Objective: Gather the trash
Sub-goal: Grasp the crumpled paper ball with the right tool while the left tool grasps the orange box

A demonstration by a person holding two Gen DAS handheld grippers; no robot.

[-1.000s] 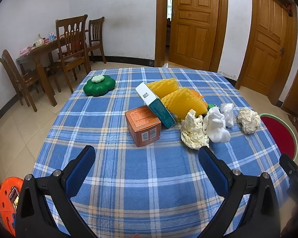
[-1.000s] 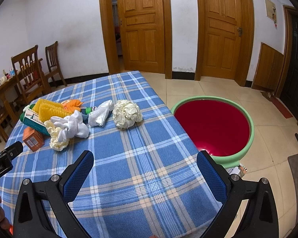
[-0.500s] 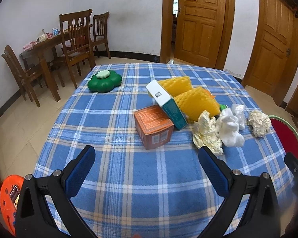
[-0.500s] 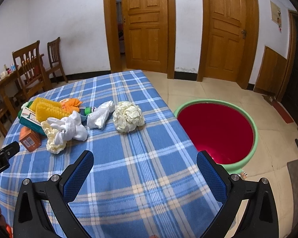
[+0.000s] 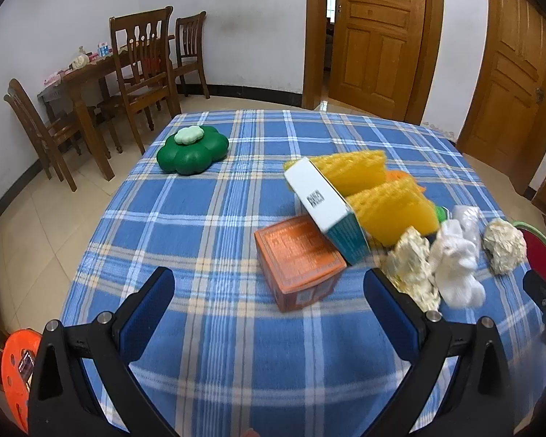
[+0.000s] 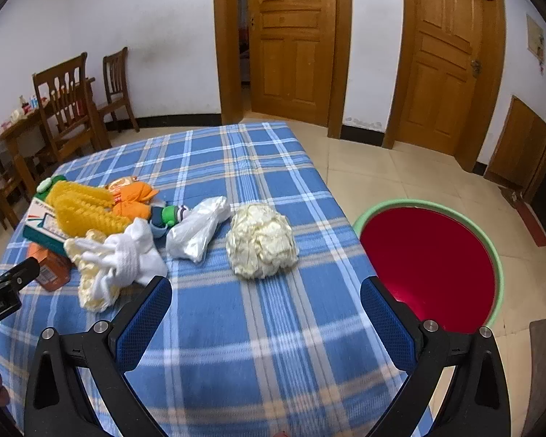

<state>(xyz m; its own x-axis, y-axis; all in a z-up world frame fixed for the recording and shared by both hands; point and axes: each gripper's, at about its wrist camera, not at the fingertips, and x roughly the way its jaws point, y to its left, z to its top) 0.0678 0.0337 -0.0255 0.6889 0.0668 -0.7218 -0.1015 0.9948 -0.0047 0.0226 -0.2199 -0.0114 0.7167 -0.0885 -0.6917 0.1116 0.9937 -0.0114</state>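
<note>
On the checked tablecloth [image 6: 214,156] lies the trash — crumpled paper ball [image 6: 261,245] nearest the red basin [image 6: 427,266] on the floor; left gripper [image 5: 269,304] and right gripper [image 6: 265,311] both gape wide, empty.

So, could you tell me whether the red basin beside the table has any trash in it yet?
Empty, as far as it shows: the red basin has a bare interior in the right wrist view, though its near edge is hidden behind the table.
</note>
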